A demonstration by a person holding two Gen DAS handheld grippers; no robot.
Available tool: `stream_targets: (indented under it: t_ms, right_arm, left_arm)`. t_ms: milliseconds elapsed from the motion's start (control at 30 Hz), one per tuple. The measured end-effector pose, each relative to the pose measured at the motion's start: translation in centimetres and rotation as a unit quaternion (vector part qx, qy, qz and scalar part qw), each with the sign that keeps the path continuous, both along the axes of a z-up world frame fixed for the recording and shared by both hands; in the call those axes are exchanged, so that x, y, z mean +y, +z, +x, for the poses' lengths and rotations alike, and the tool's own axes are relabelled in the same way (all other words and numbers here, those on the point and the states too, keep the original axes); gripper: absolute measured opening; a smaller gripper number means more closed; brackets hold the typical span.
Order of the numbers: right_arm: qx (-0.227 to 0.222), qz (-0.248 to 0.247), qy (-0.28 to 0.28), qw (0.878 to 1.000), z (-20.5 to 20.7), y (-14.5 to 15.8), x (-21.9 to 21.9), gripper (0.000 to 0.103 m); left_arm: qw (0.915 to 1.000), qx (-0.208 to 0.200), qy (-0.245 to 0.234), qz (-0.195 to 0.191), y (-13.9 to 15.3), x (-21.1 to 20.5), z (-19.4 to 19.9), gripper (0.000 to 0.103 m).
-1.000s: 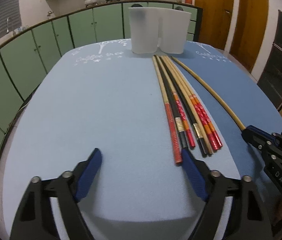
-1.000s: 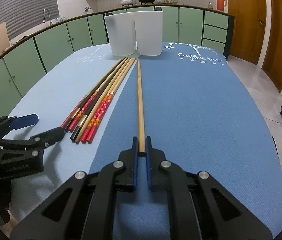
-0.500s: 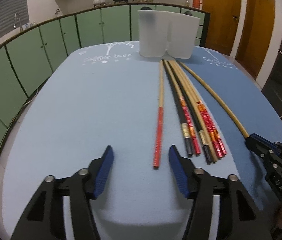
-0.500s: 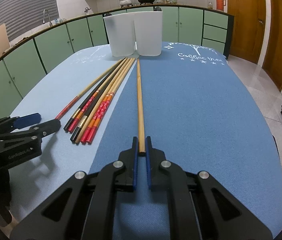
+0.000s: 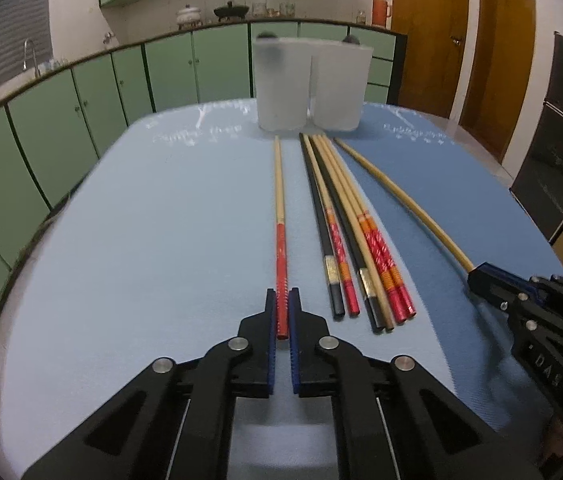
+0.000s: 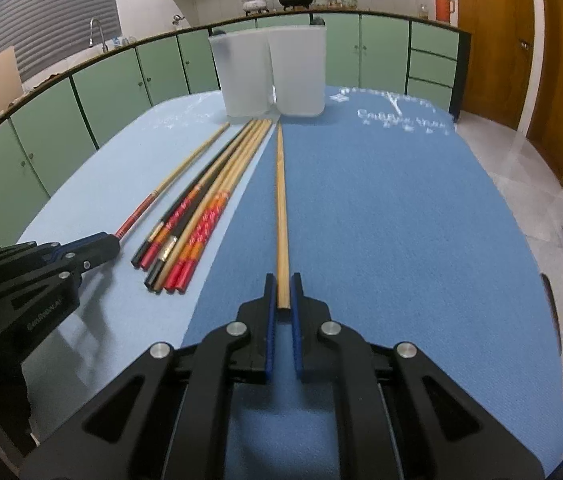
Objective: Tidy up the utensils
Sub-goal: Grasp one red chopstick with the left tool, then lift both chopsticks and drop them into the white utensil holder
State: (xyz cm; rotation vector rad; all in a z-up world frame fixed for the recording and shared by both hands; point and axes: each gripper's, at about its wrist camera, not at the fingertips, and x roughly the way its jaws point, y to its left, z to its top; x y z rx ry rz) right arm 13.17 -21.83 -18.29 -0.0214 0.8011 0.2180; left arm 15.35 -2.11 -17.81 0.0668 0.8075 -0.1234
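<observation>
Chopsticks (image 5: 355, 236) lie on mat (image 5: 141, 240) before holders (image 5: 309, 84) | my left gripper (image 5: 281, 312) pinches red one (image 5: 280, 240) at its end, my right gripper (image 6: 282, 294) pinches plain one (image 6: 280, 200) | lift both level, grip firm, tips go first into holders
</observation>
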Motion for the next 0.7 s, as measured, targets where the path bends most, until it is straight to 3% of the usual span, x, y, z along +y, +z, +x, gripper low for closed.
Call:
stream_targets:
  t_ms: [367, 700]
  right_arm:
    - [-0.062, 0.04, 0.002, 0.997, 0.6, 8.6, -2.5, 0.006]
    - [-0.103, 0.068, 0.018, 0.992, 3.5, 16.8, -3.9, 0.006]
  left_arm:
    - [0.9972, -0.074, -0.012, 0.002, 8.7, 1.3, -0.6, 0.006]
    - [0.9917, -0.116, -0.029, -0.047, 15.4, 2.1, 1.8, 0.006]
